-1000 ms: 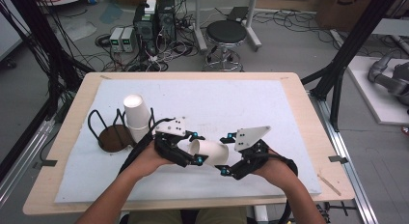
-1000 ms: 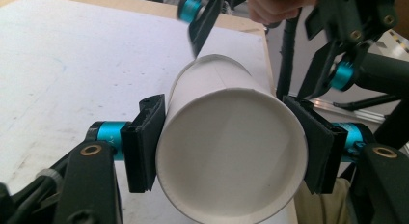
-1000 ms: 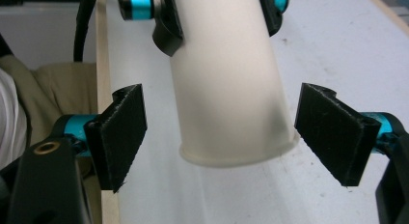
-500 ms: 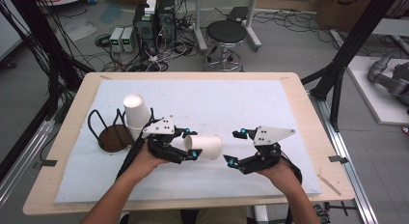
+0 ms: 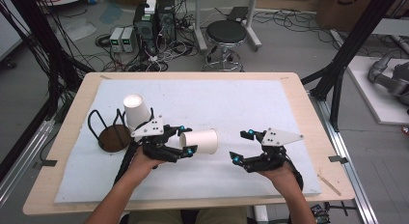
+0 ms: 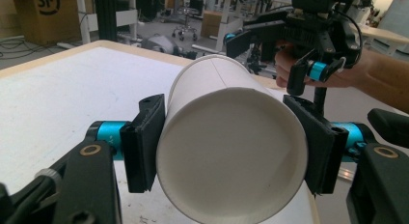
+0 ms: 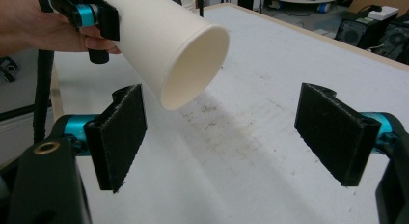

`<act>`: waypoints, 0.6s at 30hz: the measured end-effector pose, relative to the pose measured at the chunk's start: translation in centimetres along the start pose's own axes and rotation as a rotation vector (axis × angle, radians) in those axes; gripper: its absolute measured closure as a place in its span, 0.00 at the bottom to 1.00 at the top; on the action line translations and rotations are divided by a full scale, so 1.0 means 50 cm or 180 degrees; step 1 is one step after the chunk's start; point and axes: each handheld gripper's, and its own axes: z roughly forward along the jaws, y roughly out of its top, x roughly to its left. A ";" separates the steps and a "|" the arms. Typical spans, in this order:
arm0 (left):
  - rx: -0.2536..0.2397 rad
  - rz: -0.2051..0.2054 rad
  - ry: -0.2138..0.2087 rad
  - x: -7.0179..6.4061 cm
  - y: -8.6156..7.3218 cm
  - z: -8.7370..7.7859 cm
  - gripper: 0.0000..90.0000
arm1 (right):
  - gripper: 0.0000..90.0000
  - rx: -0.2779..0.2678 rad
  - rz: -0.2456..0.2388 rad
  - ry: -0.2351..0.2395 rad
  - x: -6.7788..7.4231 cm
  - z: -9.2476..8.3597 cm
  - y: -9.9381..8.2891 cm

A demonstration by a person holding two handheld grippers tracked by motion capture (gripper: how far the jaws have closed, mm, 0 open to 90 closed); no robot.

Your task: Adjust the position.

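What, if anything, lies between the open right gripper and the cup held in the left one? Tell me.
Nothing visible. The paper cup lies sideways in the left gripper, mouth toward the right gripper. Between them is only bare white mat; the right fingers stand wide apart.

A lab: black frame struts (image 5: 354, 38), tangled floor cables (image 5: 159, 60), power supplies (image 5: 123, 39).

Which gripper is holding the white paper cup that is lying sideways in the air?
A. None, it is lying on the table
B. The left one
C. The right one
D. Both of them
B. The left gripper has its jaws pressed on both sides of the paper cup, while the right gripper is open with nothing between its jaws, off to the side of the cup.
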 end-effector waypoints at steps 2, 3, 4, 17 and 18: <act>-0.0032 0.0000 -0.0002 -0.001 -0.001 0.000 0.38 | 0.21 -0.0018 0.0001 -0.0006 -0.002 0.000 -0.006; -0.0052 0.0003 -0.0014 -0.001 -0.002 -0.001 0.38 | 0.21 -0.0015 0.0016 -0.0001 -0.002 0.000 -0.008; -0.0074 -0.0002 -0.0031 -0.002 -0.002 -0.001 0.38 | 0.21 -0.0011 0.0034 -0.0001 -0.002 0.001 -0.011; -0.0196 0.0073 -0.0256 -0.014 -0.005 0.006 0.38 | 0.21 0.0021 0.0095 0.0262 0.005 0.023 -0.020; -0.0199 0.0079 -0.0283 -0.015 -0.005 0.006 0.38 | 0.21 0.0028 0.0094 0.0286 0.006 0.025 -0.020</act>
